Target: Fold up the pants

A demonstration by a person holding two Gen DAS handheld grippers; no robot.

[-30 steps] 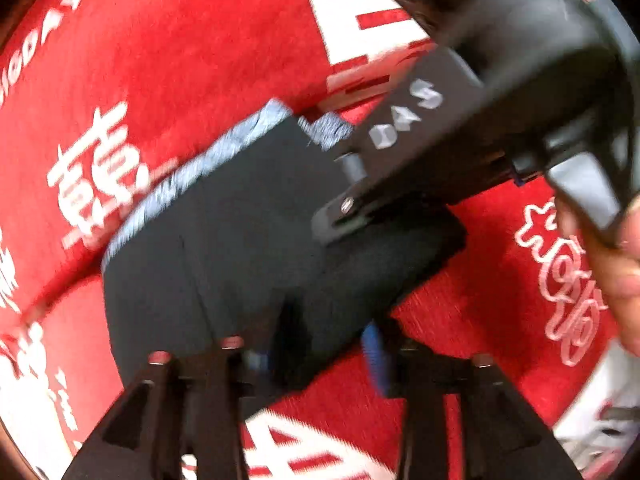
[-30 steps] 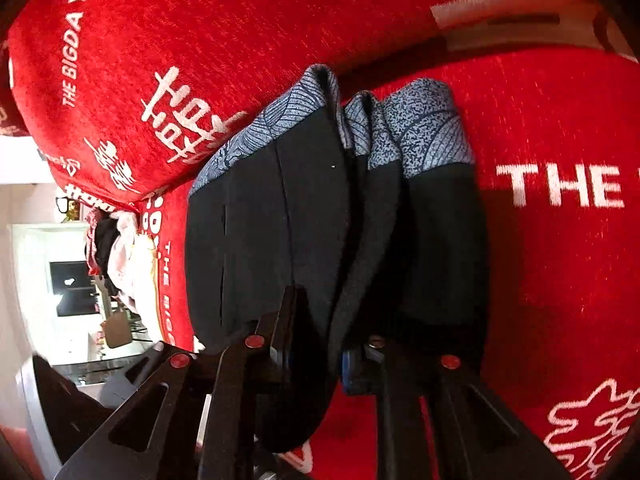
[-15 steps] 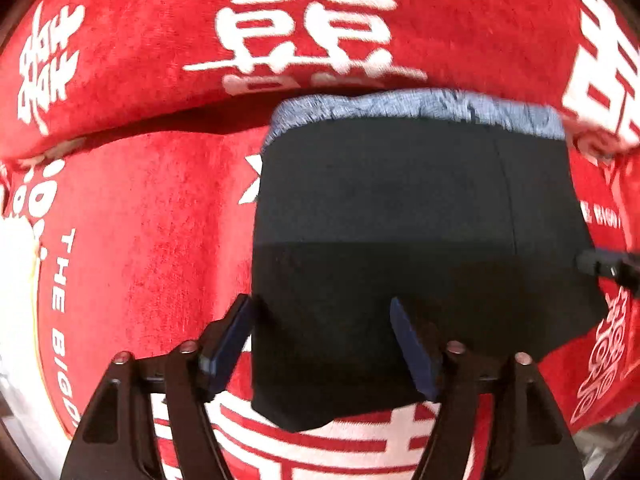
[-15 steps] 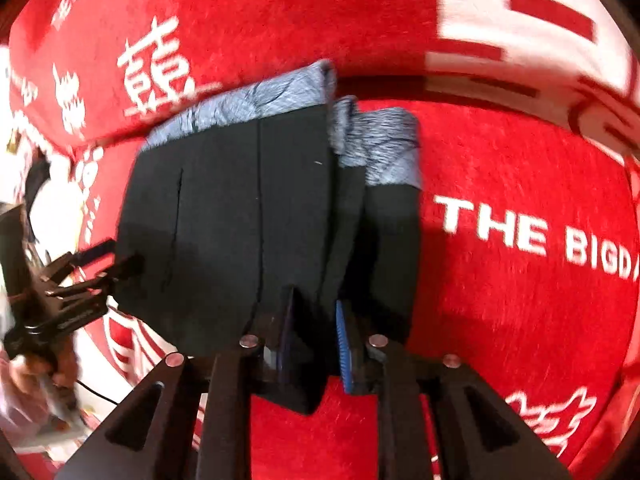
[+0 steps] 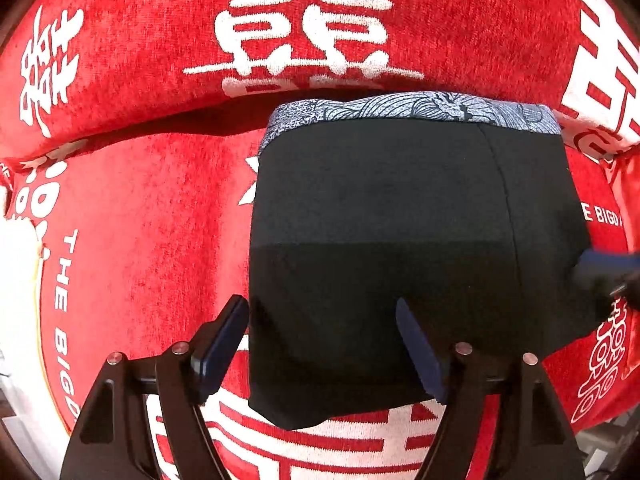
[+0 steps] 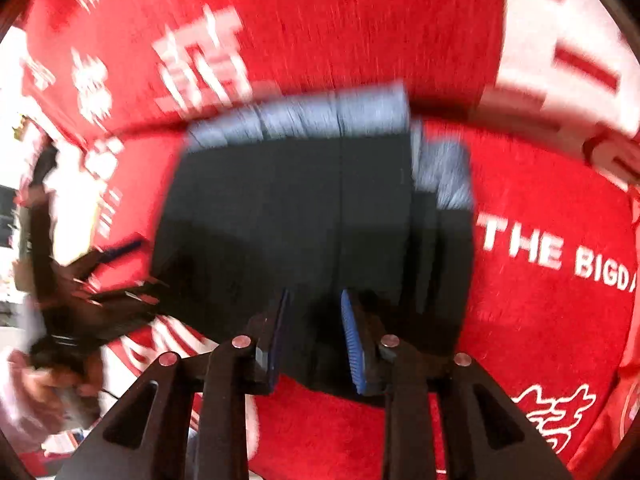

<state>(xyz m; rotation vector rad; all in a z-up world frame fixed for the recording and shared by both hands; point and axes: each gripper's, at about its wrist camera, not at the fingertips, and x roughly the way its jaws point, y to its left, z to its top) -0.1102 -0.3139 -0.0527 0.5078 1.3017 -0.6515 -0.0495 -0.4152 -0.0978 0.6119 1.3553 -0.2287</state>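
The black pants (image 5: 380, 240) with a blue-grey patterned waistband (image 5: 416, 110) lie folded flat on a red cloth with white characters. My left gripper (image 5: 324, 344) is open, its jaws standing wide over the near left corner of the pants, holding nothing. In the right wrist view, which is blurred, the pants (image 6: 304, 216) lie in a folded stack, and my right gripper (image 6: 316, 340) is open, its blue pads apart over the near edge. The right gripper's tip (image 5: 608, 268) shows at the pants' right edge in the left wrist view.
The red cloth (image 5: 132, 208) covers a seat and a raised back cushion (image 5: 160, 40) behind the pants. The left gripper and the hand holding it (image 6: 72, 320) show at the left in the right wrist view. A white area (image 5: 16, 272) lies past the left edge.
My left gripper let go of the pants and opened wide a second ago. My right gripper has just opened and released the folded edge; the pants now lie flat.
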